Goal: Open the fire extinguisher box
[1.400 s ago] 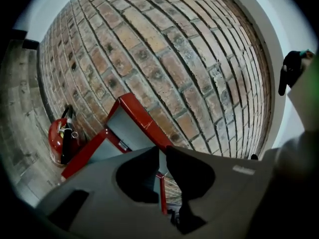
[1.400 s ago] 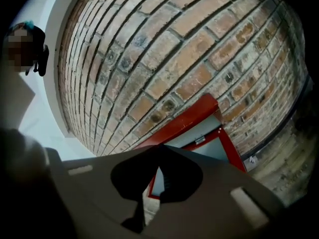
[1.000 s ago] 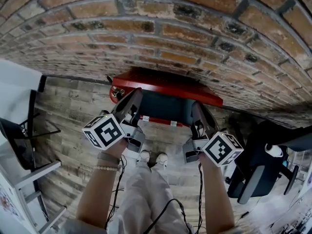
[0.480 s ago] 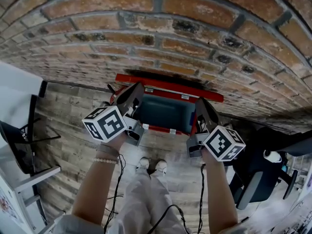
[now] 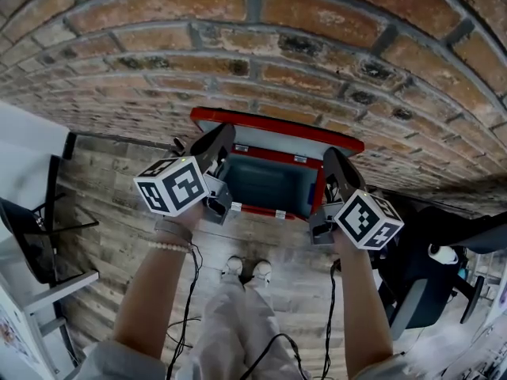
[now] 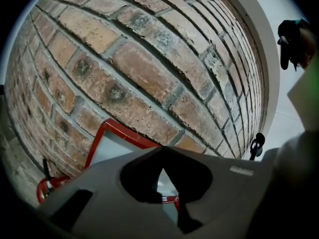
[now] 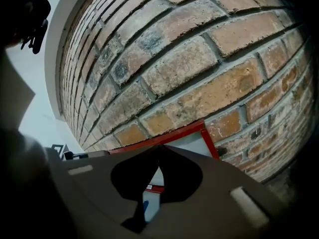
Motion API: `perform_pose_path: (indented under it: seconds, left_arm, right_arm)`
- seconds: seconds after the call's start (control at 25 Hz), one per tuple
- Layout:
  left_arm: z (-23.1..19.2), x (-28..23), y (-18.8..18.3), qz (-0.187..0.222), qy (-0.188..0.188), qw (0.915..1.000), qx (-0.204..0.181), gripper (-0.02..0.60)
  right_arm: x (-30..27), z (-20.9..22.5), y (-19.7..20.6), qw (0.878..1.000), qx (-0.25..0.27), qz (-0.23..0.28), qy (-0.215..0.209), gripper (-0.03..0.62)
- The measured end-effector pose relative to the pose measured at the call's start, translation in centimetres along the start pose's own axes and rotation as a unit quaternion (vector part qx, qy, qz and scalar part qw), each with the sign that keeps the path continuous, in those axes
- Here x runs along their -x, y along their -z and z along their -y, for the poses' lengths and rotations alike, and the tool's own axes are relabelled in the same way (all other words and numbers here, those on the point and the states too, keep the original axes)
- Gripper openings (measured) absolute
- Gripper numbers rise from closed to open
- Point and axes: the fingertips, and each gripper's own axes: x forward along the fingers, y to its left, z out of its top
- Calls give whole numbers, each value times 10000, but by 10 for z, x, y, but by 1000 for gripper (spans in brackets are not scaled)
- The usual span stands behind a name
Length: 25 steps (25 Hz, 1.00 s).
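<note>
A red fire extinguisher box [image 5: 273,210] stands on the floor against the brick wall, its dark teal inside showing. Its red-rimmed lid [image 5: 277,125] is swung up toward the wall, the pale underside facing me. My left gripper [image 5: 223,133] is shut, its tip against the lid's left end. My right gripper [image 5: 331,158] is shut too, its tip against the lid's right end. In the left gripper view the closed jaws [image 6: 162,149] meet in front of the lid [image 6: 112,146]. The right gripper view shows the same: tips [image 7: 159,147] together, lid [image 7: 192,142] just beyond. Nothing is pinched between either pair.
The brick wall [image 5: 261,38] rises right behind the box. A black office chair [image 5: 420,283] stands at the right, white furniture [image 5: 32,236] at the left. The person's shoes [image 5: 245,269] are just before the box on the wood floor, with cables hanging down.
The lid has swung from nearly level up toward the wall, uncovering the box's inside. Both grippers moved up and toward the wall with it, still shut.
</note>
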Motion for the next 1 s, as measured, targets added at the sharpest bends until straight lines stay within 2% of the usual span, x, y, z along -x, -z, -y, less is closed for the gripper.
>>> perform_pose_path:
  seconds: [0.32, 0.6, 0.8, 1.0]
  left_arm:
    - [34, 22, -2, -11, 180, 9993, -319, -8]
    - [89, 61, -7, -160, 388, 9943, -977, -6]
    - [135, 94, -17, -257, 613, 9835, -1682, -5]
    - [184, 125, -32, -398, 942, 9653, -2403, -4]
  right_arm:
    - [22, -18, -5, 9994, 334, -20, 5, 2]
    - [68, -55, -9, 9957, 923, -95, -36, 2]
    - [104, -85, -20, 9917, 1285, -72, -40, 3]
    - [140, -116, -43, 9894, 1449, 115, -40, 5]
